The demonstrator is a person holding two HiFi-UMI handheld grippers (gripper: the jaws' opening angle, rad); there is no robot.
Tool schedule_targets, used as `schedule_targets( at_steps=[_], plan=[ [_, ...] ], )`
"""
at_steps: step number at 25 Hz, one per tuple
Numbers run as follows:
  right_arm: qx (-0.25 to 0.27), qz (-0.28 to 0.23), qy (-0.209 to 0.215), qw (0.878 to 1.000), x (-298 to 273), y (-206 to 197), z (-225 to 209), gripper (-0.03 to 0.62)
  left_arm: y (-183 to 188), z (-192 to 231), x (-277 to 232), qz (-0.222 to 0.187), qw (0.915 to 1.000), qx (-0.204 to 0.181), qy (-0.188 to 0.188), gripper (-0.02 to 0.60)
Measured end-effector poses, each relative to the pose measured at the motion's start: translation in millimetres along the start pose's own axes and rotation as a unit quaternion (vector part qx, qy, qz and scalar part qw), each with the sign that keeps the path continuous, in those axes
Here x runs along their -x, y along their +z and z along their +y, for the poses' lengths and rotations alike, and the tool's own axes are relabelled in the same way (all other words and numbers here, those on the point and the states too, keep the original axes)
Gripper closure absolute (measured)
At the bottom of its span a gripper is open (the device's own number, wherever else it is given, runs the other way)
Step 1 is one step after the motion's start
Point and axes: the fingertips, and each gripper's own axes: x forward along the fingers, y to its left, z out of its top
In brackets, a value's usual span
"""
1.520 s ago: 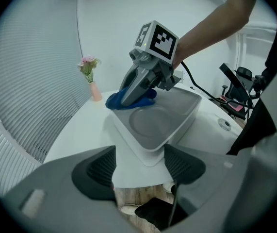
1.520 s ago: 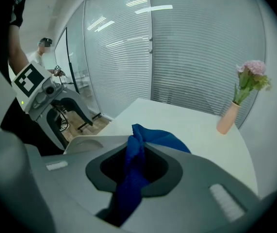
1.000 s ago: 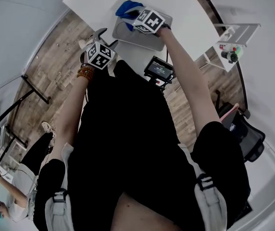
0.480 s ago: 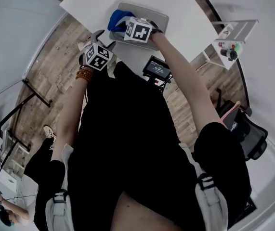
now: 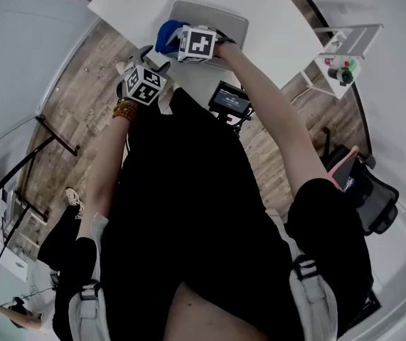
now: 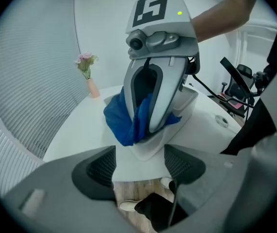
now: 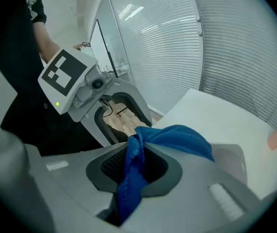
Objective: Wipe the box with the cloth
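A grey box lies on the white table in the head view. My right gripper is shut on a blue cloth at the box's near left corner. In the right gripper view the cloth is pinched between the jaws of the right gripper and spreads over the box top. My left gripper hangs just off the table's near edge, open and empty. In the left gripper view the left gripper faces the cloth and the box.
A pink vase with flowers stands at the table's far side. A small screen device is mounted below the near table edge. A chair and a white rack stand to the right. Another person is at lower left.
My right gripper has slid the cloth leftward across the box toward its near left corner. The left gripper has barely moved.
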Motion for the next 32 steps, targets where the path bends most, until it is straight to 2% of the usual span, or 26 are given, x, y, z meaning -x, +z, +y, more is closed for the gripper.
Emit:
schedule_targets(
  at_steps=[6,11,13,16,18,20,22,25,28,32],
  plan=[
    [-0.012,-0.001,0.008,1.0,3.0,-0.2,11.1,0.519,-8.5,-8.0,18.1,0.009,1.0,0.003,0.002,0.267],
    [-0.023,0.003,0.028,0.999,-4.4,0.5,26.6,0.519,-15.4,-4.2,28.1,0.007,0.9996,-0.025,-0.01,0.267],
    [-0.049,-0.013,0.062,0.997,-3.3,3.4,35.6,0.517,-14.7,0.9,35.4,0.001,0.9992,-0.037,-0.01,0.267],
    [-0.099,-0.059,0.123,0.986,16.8,12.6,53.9,0.514,-2.7,15.0,50.5,-0.029,0.9988,-0.039,-0.002,0.267],
    [-0.12,-0.096,0.12,0.981,38.8,19.2,56.9,0.514,9.9,24.7,62.0,-0.061,0.998,-0.02,0.003,0.268],
    [-0.13,-0.134,0.084,0.979,66.9,27.4,51.4,0.513,24.2,35.1,74.9,-0.095,0.9954,0.007,0.009,0.271],
    [-0.128,-0.178,0.028,0.975,99.3,40.3,45.0,0.513,40.1,42.9,91.8,-0.13,0.991,0.029,0.016,0.271],
    [-0.115,-0.255,-0.063,0.958,152.3,76.6,48.7,0.511,65.8,50.2,131.8,-0.195,0.9781,0.071,0.013,0.275],
    [-0.101,-0.325,-0.167,0.925,199.8,131.0,67.5,0.513,80.9,63.3,190.1,-0.263,0.9586,0.108,0.012,0.285],
    [-0.114,-0.377,-0.317,0.863,248.4,163.5,82.5,0.512,100.2,76.3,238.9,-0.332,0.9338,0.133,0.022,0.34]
  ],
)
